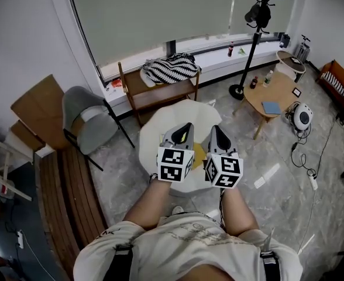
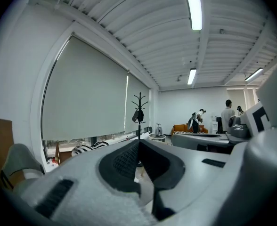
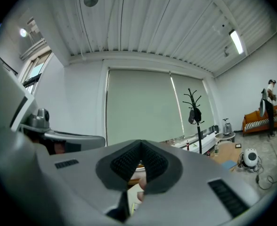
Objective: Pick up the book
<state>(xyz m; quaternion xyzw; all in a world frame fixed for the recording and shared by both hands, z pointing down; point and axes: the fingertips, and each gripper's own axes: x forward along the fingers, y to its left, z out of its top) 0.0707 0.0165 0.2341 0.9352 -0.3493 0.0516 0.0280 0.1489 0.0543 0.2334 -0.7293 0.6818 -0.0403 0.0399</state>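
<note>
In the head view both grippers hang side by side over a small white round table, pointing away from me. A yellow book-like thing lies on that table and shows only as a sliver between the two grippers. My left gripper has its jaws closed together with nothing between them; its own view shows the dark pads meeting at the tip. My right gripper is likewise shut and empty. A blue book lies on a wooden coffee table farther right.
A grey chair stands left of the white table, with a wooden rack holding a striped cloth behind it. A coat stand rises near the window. A slatted bench runs along my left. A white device and cables lie on the floor at right.
</note>
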